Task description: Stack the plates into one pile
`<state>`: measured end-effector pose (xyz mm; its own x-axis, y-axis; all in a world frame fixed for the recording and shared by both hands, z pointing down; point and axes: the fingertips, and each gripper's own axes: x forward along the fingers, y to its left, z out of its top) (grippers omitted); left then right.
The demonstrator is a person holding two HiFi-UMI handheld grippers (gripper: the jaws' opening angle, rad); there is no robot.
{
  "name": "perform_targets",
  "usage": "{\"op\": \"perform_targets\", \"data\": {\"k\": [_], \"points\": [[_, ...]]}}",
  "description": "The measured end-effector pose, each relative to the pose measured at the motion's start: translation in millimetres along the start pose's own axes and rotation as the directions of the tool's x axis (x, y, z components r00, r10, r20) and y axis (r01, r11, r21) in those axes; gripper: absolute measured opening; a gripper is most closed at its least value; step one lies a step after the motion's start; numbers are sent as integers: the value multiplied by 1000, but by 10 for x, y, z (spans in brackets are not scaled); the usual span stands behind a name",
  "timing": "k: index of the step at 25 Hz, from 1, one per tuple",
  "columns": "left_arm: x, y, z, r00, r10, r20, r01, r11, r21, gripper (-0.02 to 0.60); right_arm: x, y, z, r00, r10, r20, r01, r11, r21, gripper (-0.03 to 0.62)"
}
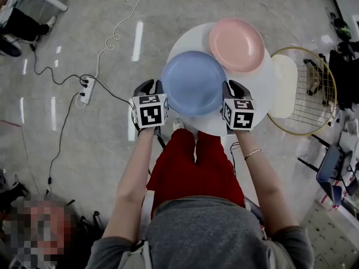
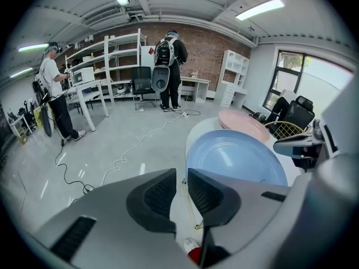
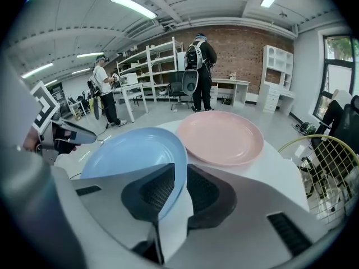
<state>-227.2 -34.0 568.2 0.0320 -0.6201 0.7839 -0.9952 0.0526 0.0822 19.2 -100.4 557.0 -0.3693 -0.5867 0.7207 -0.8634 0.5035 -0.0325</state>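
Observation:
A blue plate (image 1: 193, 83) sits over the near left part of the round white table (image 1: 263, 88), and its left side reaches past the table's edge. A pink plate (image 1: 236, 43) lies flat behind it, to the right. My right gripper (image 1: 227, 87) is shut on the blue plate's right rim. In the right gripper view that rim (image 3: 178, 150) runs between the two pads, with the pink plate (image 3: 219, 136) beyond. My left gripper (image 1: 159, 86) is at the plate's left edge. In the left gripper view its jaws (image 2: 182, 179) stand apart with nothing between them, and the blue plate (image 2: 235, 156) lies just to their right.
A yellow-rimmed wire chair (image 1: 303, 91) stands right of the table. A cable and power strip (image 1: 87, 88) lie on the floor to the left. Two people (image 2: 171, 66) (image 2: 53, 88) stand far back by shelves and desks. My red trousers (image 1: 193, 167) are below the table's near edge.

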Motion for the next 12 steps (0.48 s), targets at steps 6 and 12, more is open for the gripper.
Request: {"op": "perform_targets", "data": {"k": [6,12], "points": [[-86,-52,266,998,-35,51,33,999,34,74,-144,-33,114,998,-42,43,41,998,41,77],[-185,-140,583,991,-78,112,68,993,93,68,-346,-161,221,991,-101,90,91,990,108,77]]}}
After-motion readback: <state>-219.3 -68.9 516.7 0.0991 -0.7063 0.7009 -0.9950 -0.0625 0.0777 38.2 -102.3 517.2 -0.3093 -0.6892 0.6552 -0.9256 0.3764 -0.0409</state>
